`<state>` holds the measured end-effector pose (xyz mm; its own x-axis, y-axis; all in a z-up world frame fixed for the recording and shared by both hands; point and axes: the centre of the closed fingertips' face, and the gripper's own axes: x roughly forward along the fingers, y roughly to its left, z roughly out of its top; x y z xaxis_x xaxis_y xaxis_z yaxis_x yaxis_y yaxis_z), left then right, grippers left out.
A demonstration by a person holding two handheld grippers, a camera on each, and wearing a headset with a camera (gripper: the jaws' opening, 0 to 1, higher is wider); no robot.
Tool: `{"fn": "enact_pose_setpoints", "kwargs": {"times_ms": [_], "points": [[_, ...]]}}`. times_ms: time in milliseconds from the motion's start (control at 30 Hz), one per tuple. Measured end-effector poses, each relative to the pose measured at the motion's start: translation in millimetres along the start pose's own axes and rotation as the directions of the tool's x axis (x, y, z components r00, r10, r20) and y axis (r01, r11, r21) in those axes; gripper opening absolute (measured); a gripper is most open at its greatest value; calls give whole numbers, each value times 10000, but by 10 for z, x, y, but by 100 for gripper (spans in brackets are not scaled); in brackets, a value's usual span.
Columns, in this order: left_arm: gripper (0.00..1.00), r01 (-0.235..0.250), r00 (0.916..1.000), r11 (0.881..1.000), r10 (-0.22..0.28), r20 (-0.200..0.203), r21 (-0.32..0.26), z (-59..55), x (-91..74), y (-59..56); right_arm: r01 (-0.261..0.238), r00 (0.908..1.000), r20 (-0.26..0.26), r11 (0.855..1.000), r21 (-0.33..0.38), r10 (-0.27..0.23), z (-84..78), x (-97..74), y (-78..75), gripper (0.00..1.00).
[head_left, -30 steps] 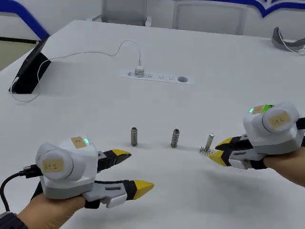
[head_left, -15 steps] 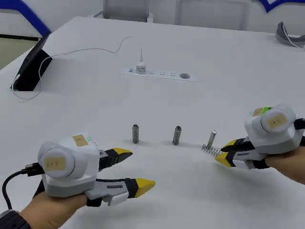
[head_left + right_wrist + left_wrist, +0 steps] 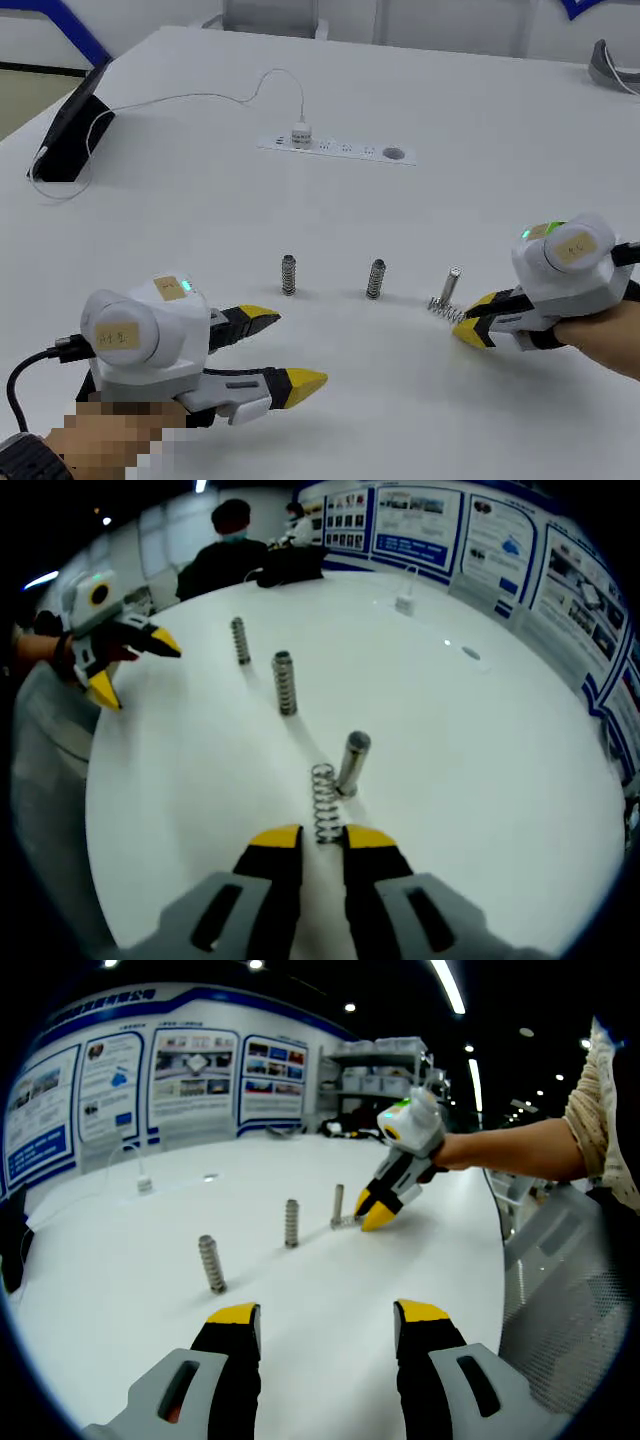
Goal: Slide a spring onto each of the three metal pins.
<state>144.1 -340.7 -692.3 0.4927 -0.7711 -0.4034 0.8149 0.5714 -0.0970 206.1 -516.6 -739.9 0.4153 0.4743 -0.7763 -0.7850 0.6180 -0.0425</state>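
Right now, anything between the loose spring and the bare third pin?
Nothing visible. The spring lies on the table beside the pin, with the right gripper at its near end. The pin's top is bare.

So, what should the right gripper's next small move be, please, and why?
Probably lift the loose spring above the bare pin: the right gripper seems closed on its near end, it lies on the table, and the other two pins already carry springs.
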Motion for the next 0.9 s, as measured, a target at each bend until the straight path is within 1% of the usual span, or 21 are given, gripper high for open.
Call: {"fn": "enact_pose_setpoints", "kwargs": {"times_ms": [167,333,400,533,667,833,900], "points": [[54,28,10000,10000,-28,16,20,10,1,-7,-82,10000,-17,10000,48,82,0,3,12,12],[54,90,10000,9999,-90,31,45,12,3,-13,-76,9999,-66,10000,22,76,0,-15,38,12],[53,145,9999,9999,-145,10,91,7,10,-22,-147,9999,-66,9999,30,147,5,-26,61,12],[53,331,9994,9991,-329,-91,250,-4,34,-52,-194,9998,-76,9997,-117,193,38,-63,122,12],[52,498,9987,9978,-492,-127,435,27,62,-70,-226,9997,-3,9995,-241,226,98,-105,158,12],[51,743,9972,9945,-732,-183,739,77,112,-87,-476,9988,44,9969,-630,480,204,-138,300,12],[50,842,9963,9929,-827,-218,838,90,134,-96,-640,9979,43,9946,-821,646,251,-143,380,12]]}}
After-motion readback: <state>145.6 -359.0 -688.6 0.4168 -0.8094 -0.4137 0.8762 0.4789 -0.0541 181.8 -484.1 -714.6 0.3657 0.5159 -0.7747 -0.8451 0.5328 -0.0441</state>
